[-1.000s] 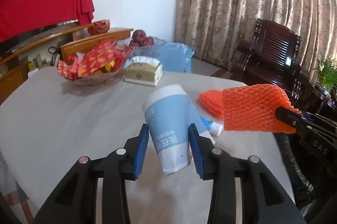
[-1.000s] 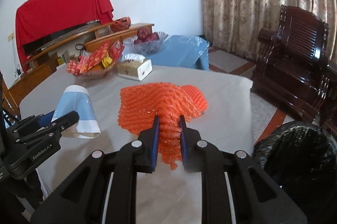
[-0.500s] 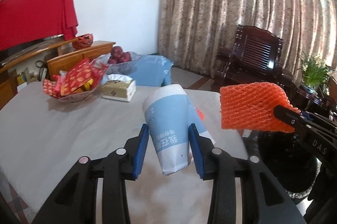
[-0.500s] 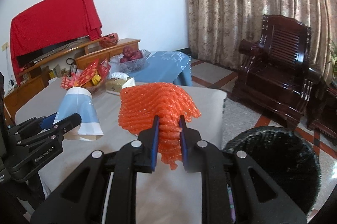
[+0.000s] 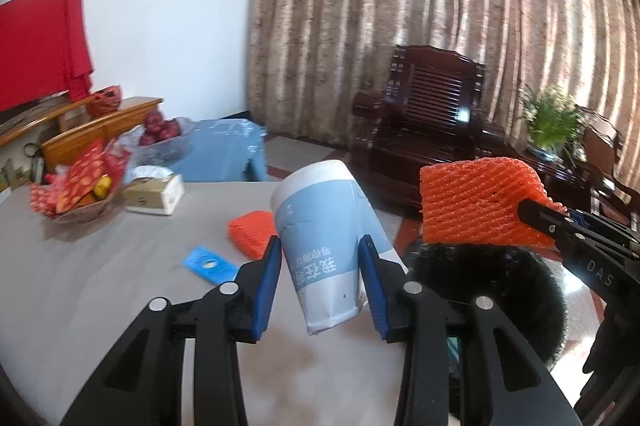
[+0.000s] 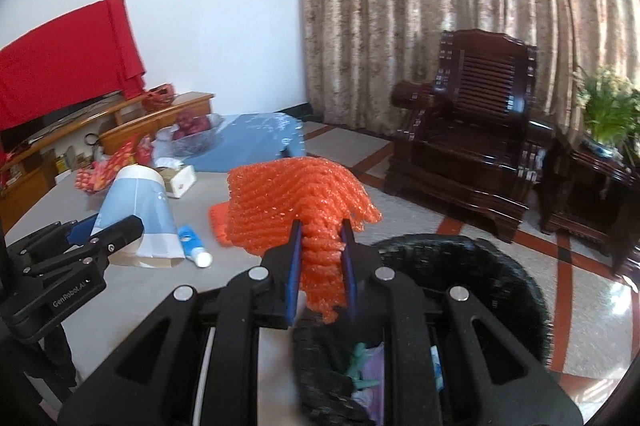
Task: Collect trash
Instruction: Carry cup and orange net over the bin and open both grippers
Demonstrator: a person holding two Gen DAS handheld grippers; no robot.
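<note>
Step in hand was the carry to the bin: both loads were clear of the table (image 5: 100, 286) and nearly over the black bin (image 6: 472, 266) just off its edge, some trash already inside. My left gripper (image 5: 320, 266) was clamped on the blue-and-white paper cup (image 5: 320, 226), tilted, mouth away from me. My right gripper (image 6: 320, 254) was pinched tight on the orange foam net (image 6: 296, 201), its tail hanging over the bin rim. Next move, as I judged it: get each load fully over the opening, then spread the jaws. On the table lay a second orange net (image 5: 250, 232), a blue wrapper (image 5: 210, 264) and a small tube (image 6: 194, 246).
</note>
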